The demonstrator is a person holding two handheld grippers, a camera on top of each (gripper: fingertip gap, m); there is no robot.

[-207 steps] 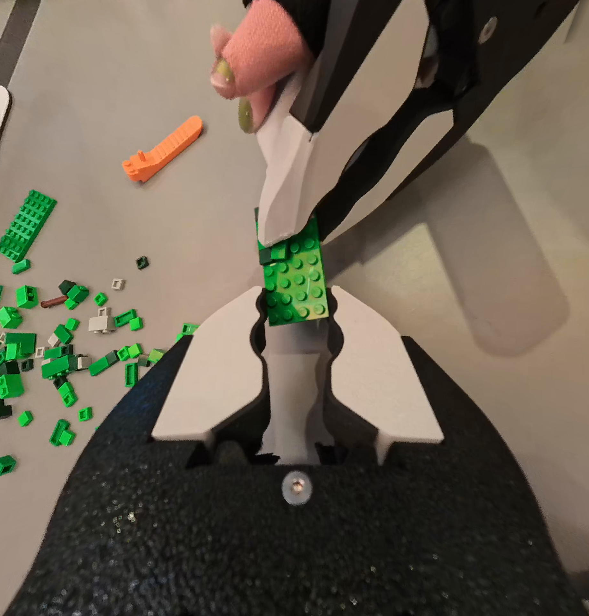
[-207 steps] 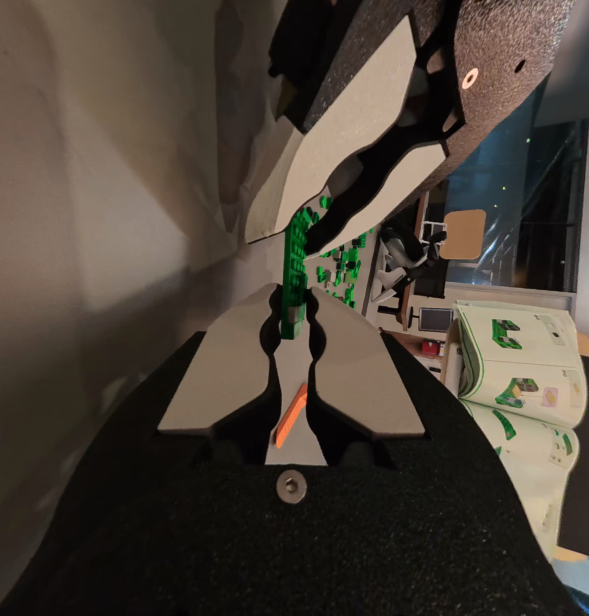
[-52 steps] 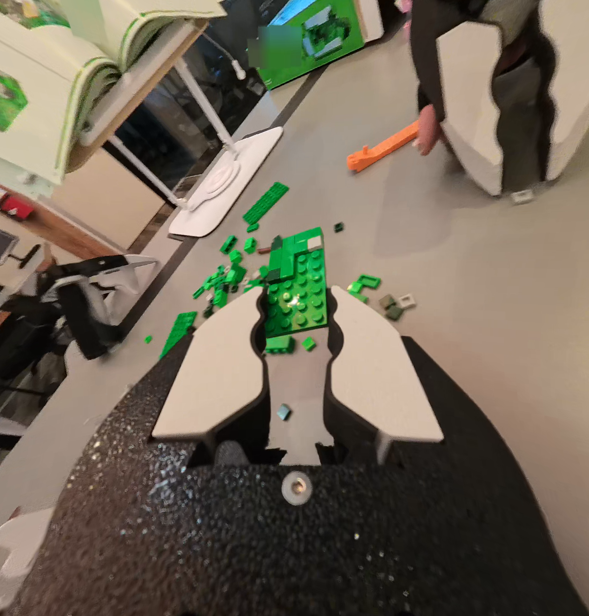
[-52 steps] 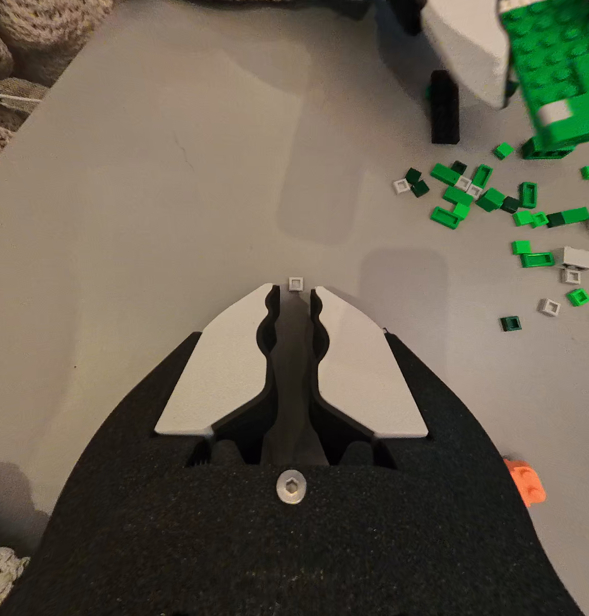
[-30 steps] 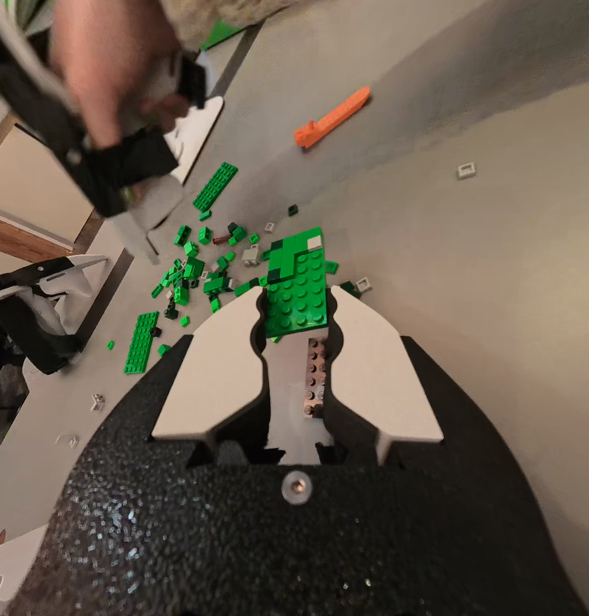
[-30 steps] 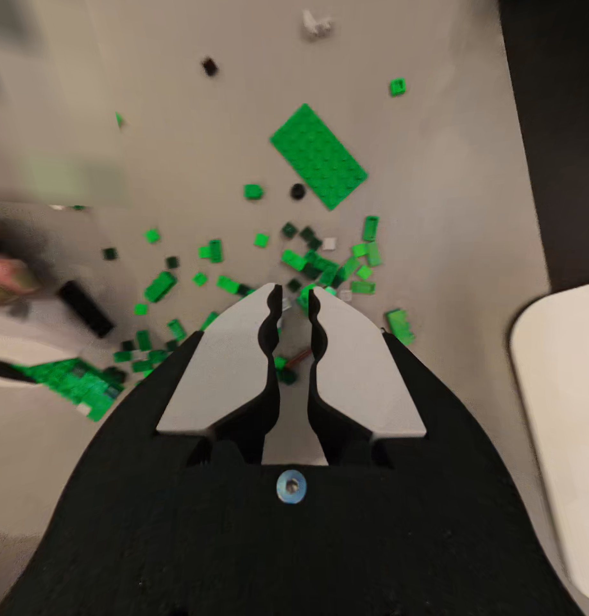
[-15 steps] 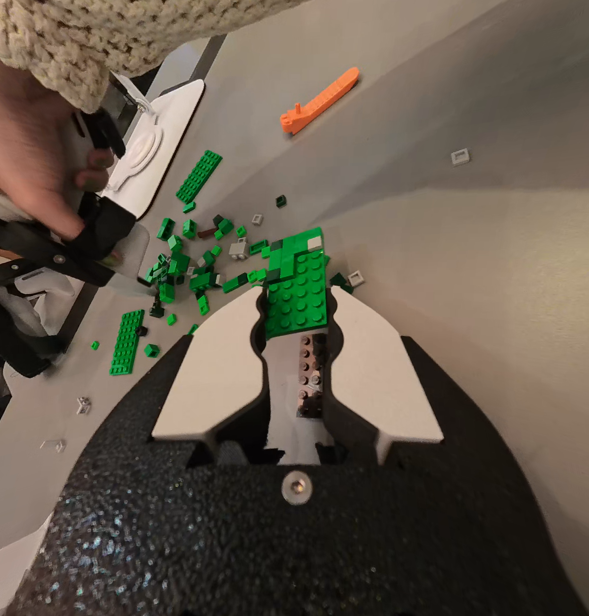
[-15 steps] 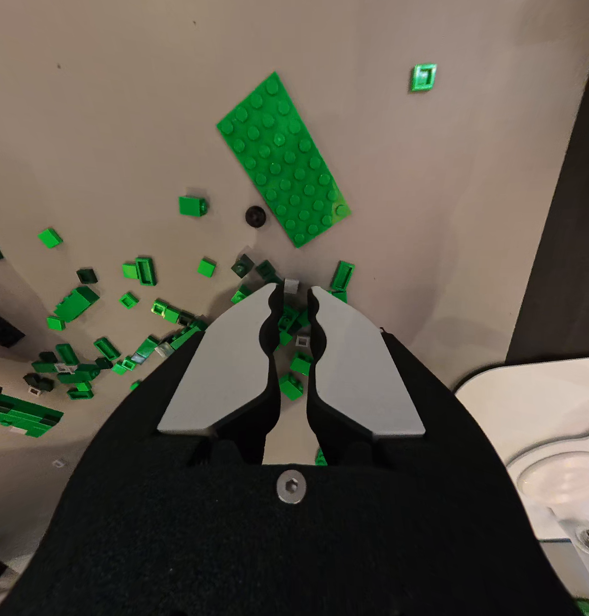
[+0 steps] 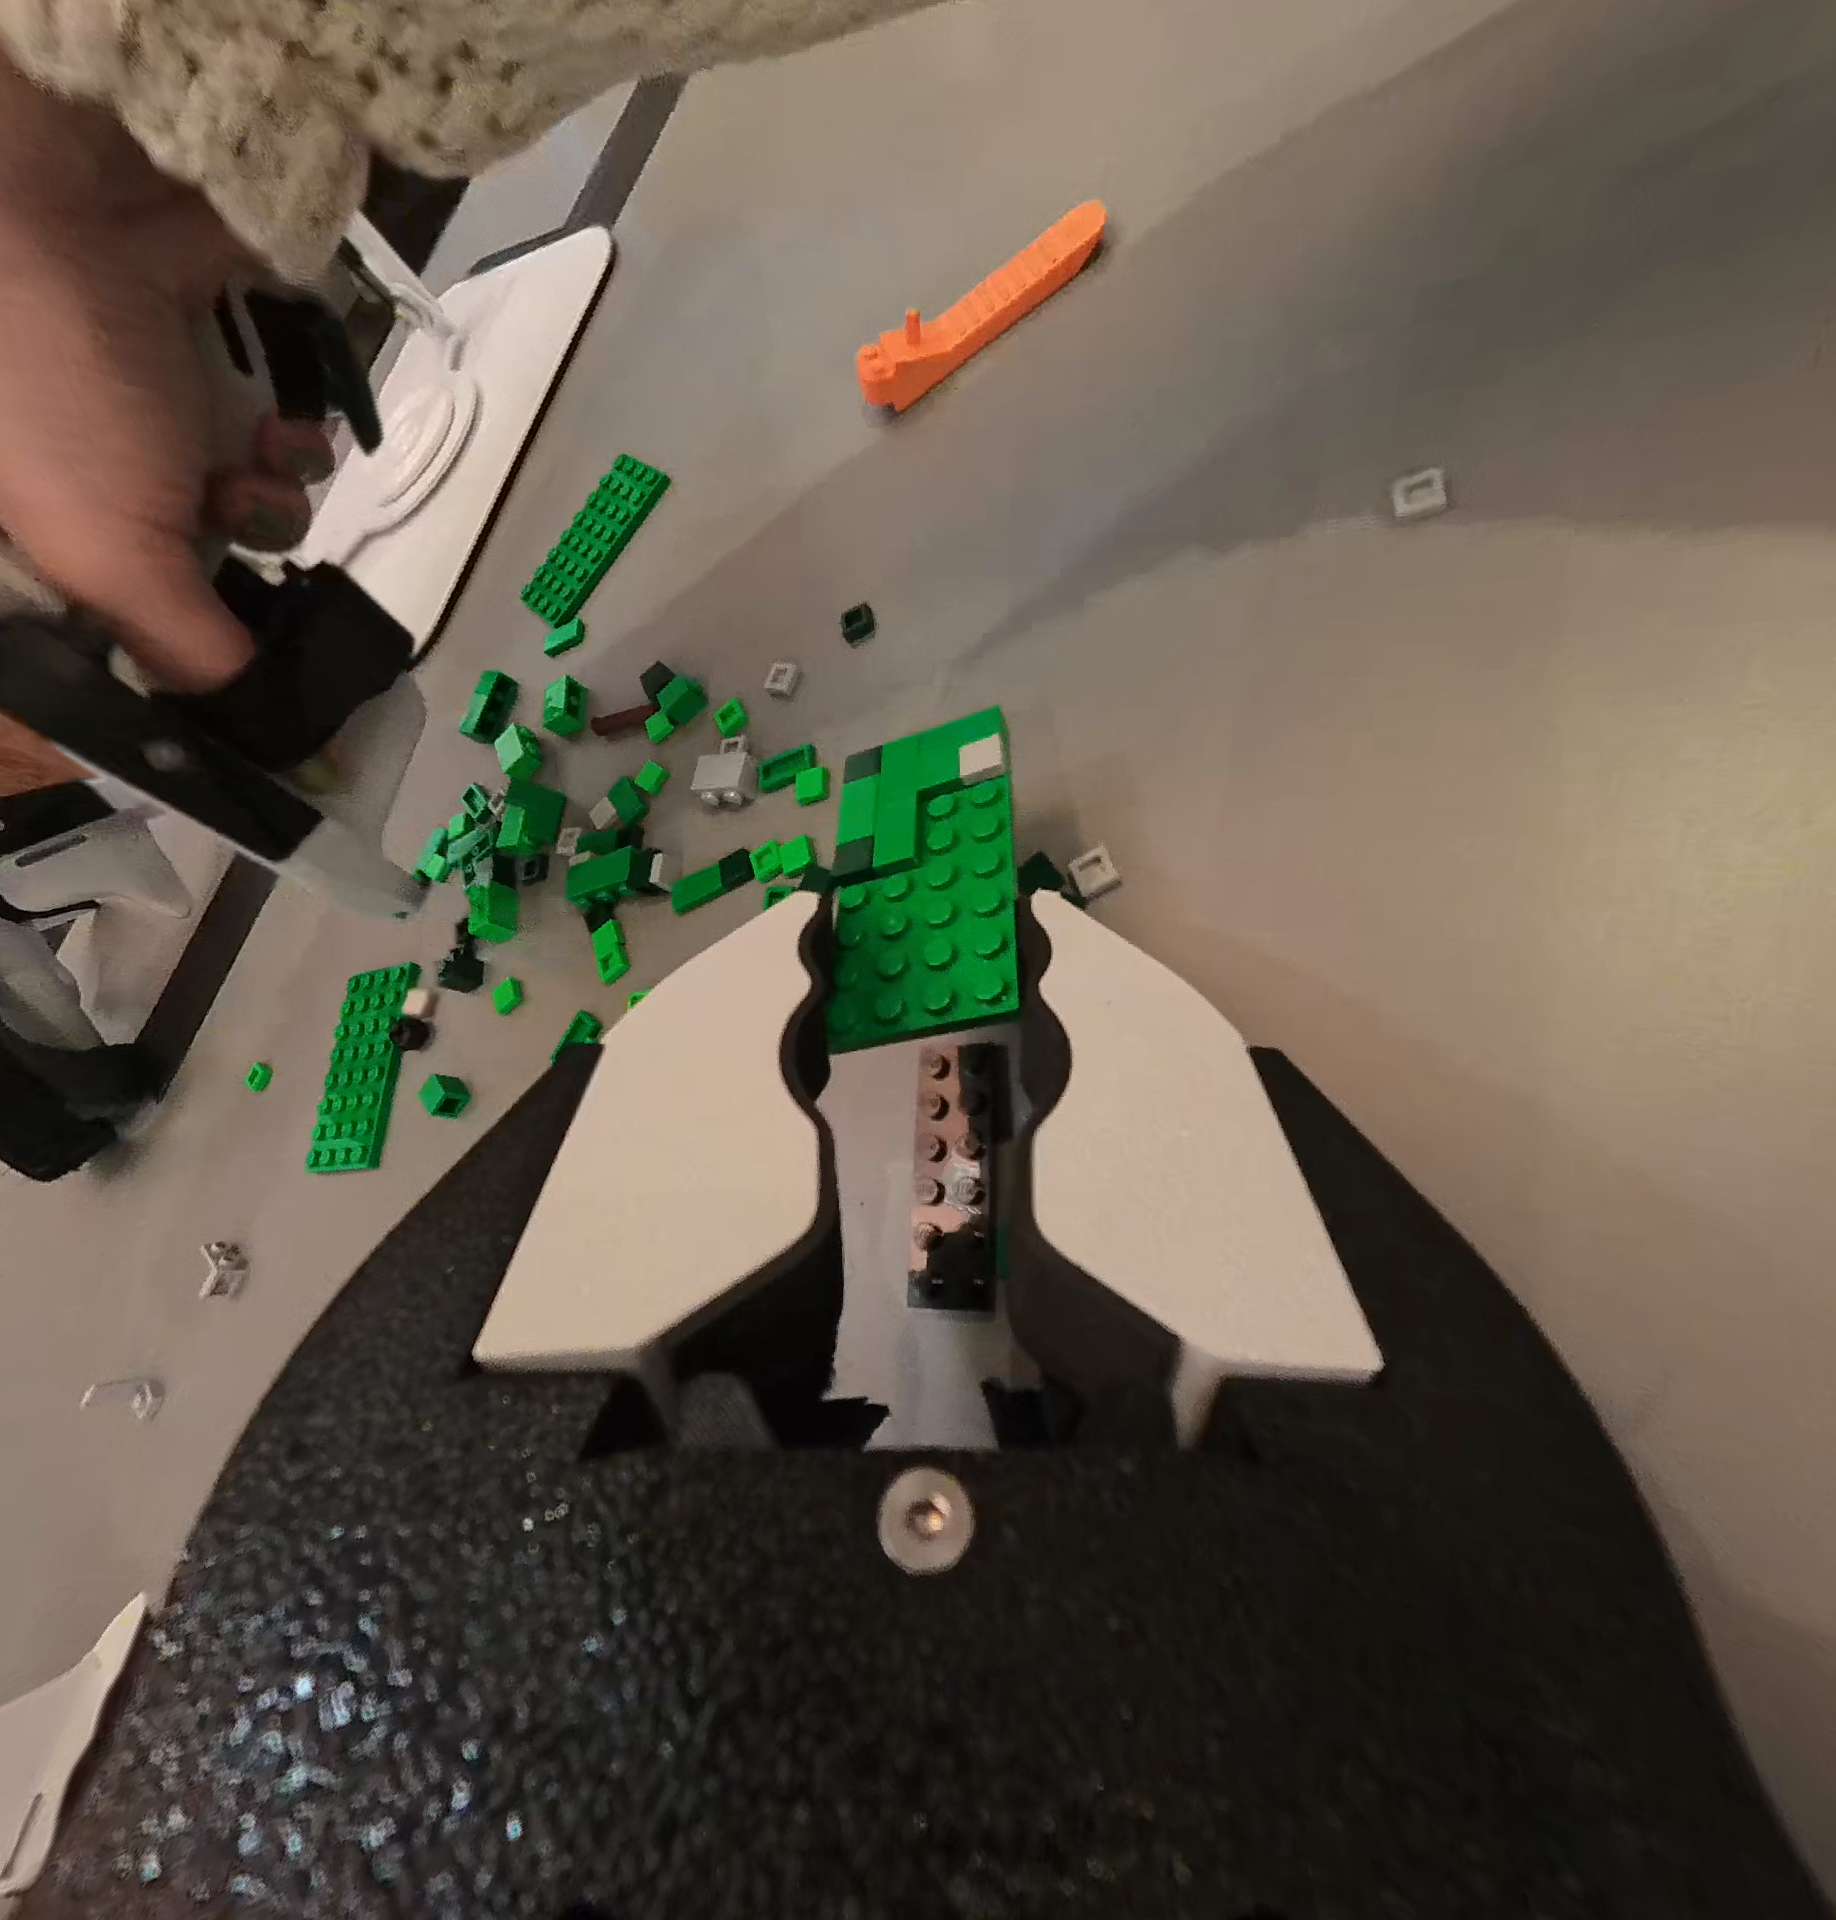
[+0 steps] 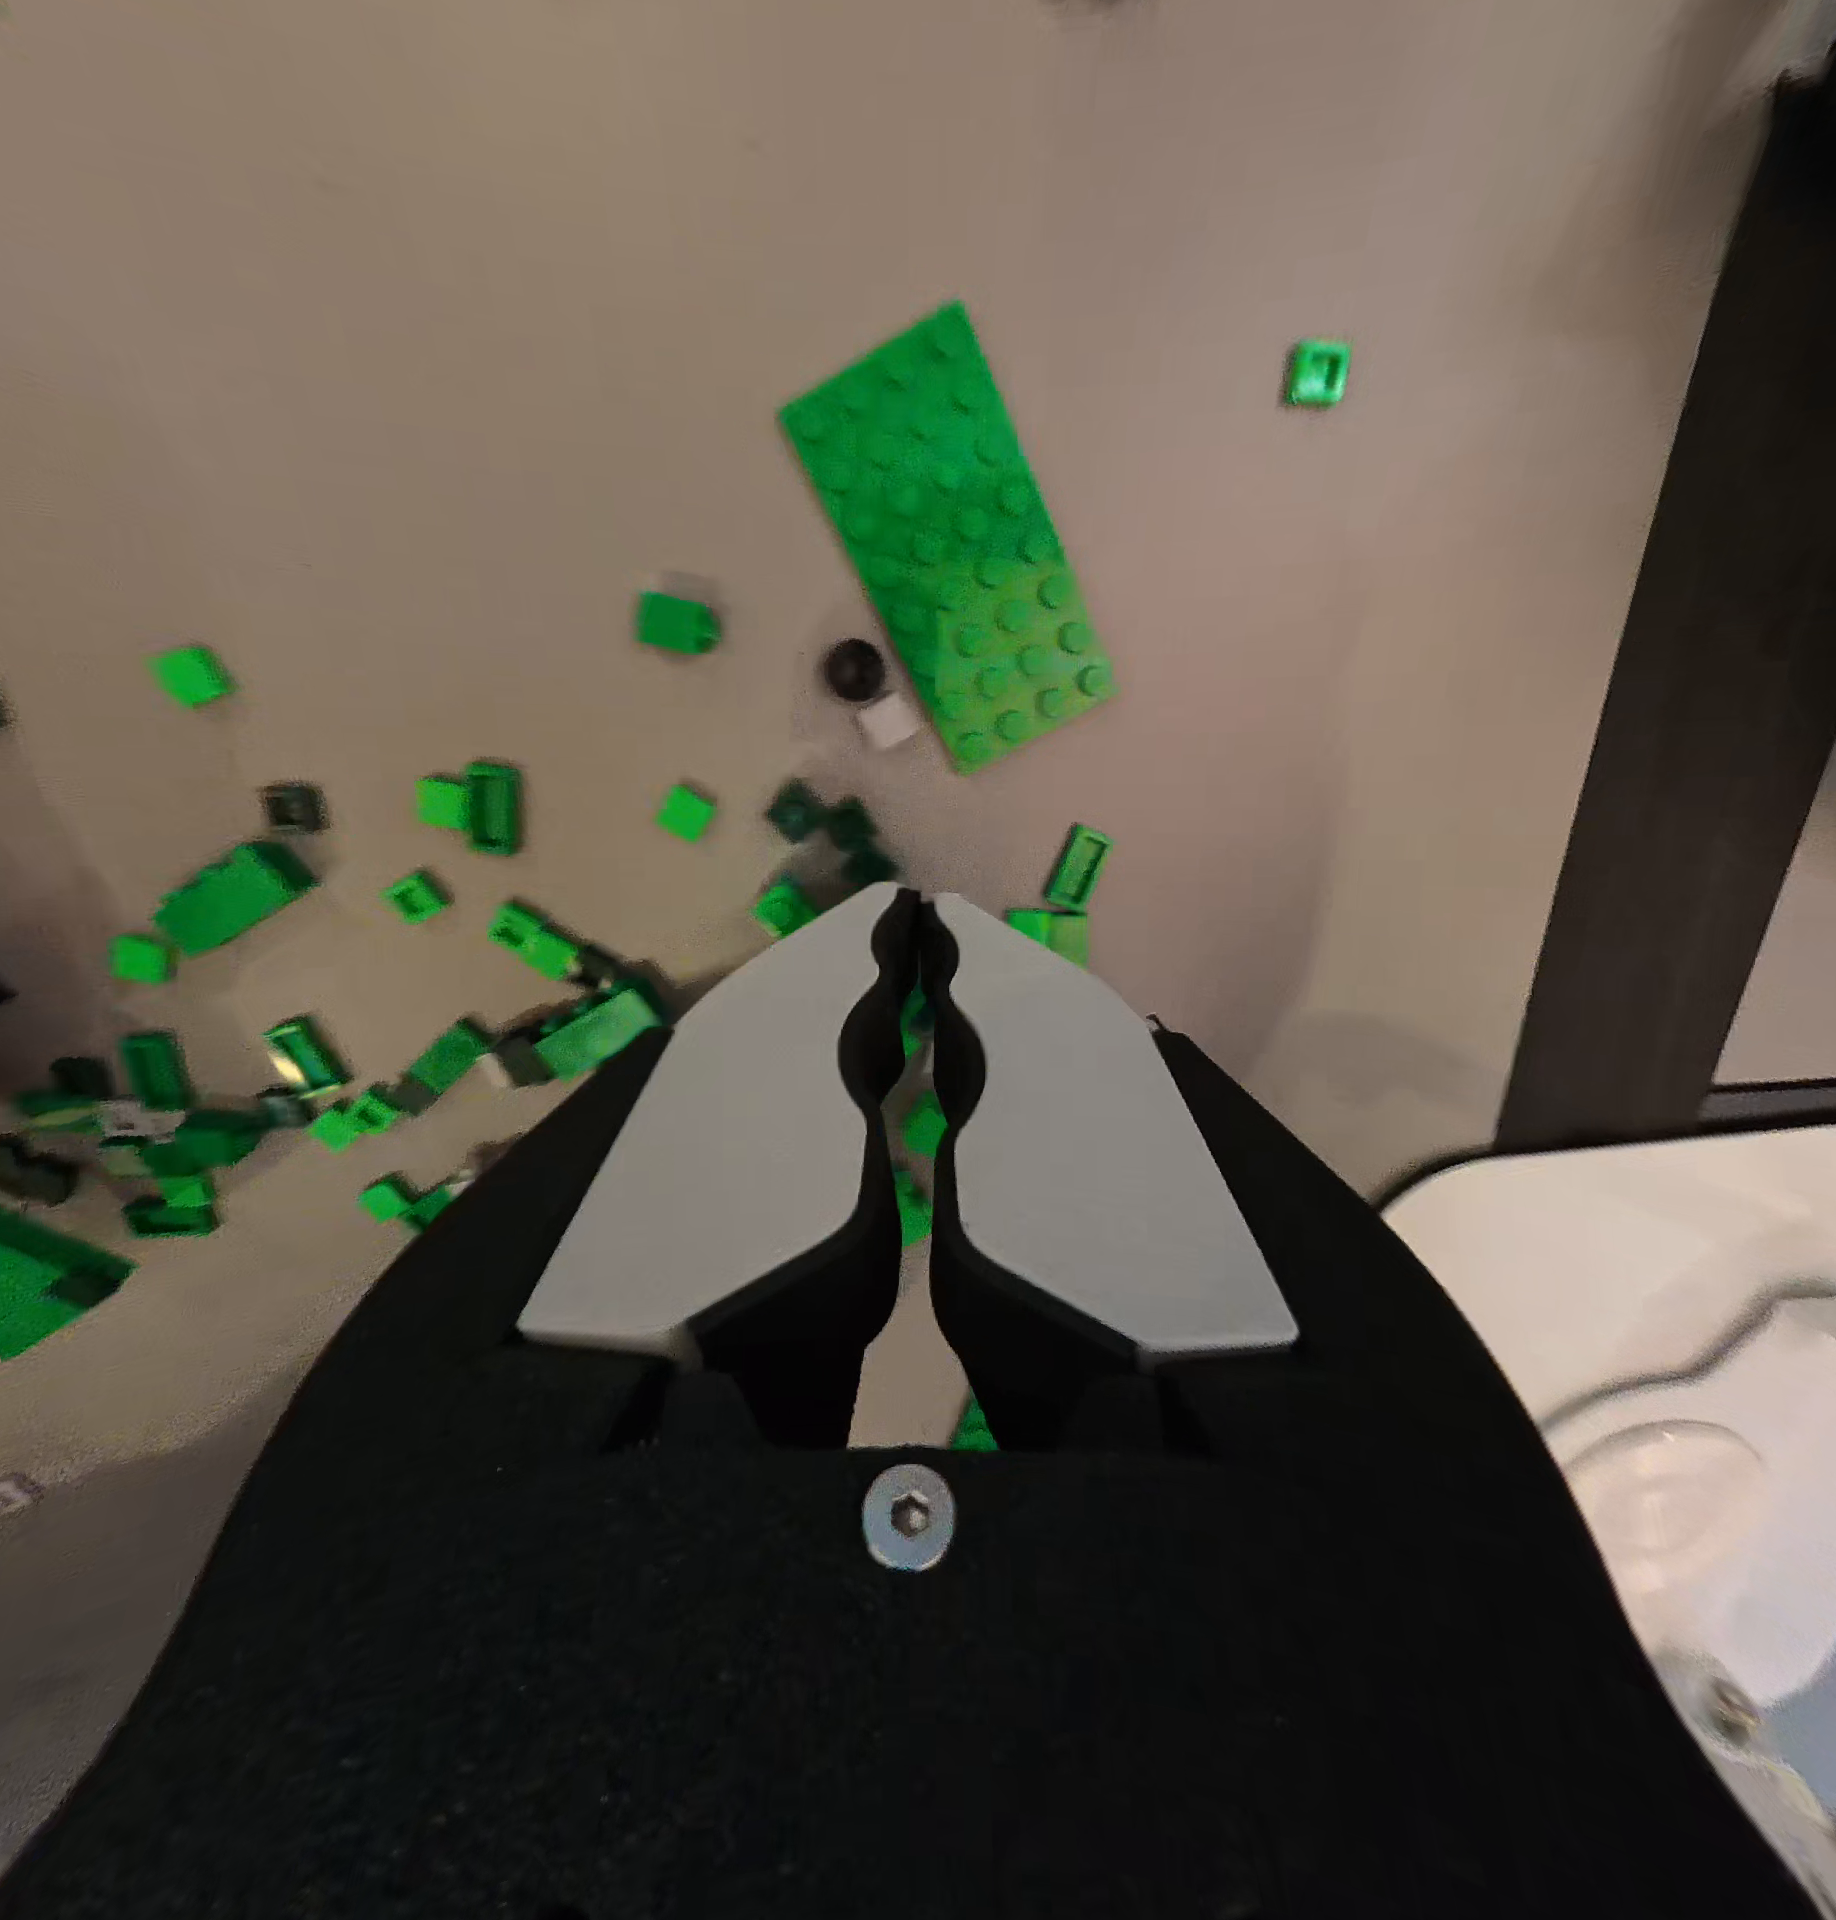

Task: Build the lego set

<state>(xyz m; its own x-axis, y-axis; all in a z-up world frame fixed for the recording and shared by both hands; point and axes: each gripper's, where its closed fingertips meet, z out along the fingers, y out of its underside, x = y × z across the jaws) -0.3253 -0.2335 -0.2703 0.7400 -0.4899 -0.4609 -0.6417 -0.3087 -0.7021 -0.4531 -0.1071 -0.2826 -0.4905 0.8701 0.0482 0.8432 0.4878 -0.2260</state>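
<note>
Build barely begun: my left gripper (image 9: 919, 914) clamps the green plate (image 9: 924, 914), tiled only at its 12 o'clock end; my right gripper (image 10: 912, 902), tips nearly touching, apparently empty, hovers over loose pieces (image 10: 478, 1018) spread toward 9 o'clock.

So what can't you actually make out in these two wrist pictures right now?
- Right wrist view: whether the right gripper, fingertips nearly touching, pinches a piece; motion blur smears the loose green bricks.
- Left wrist view: the near end of the green studded plate in the left gripper, hidden by its fingers.
- Left wrist view: the dark studded strip beneath, partly covered.
</note>
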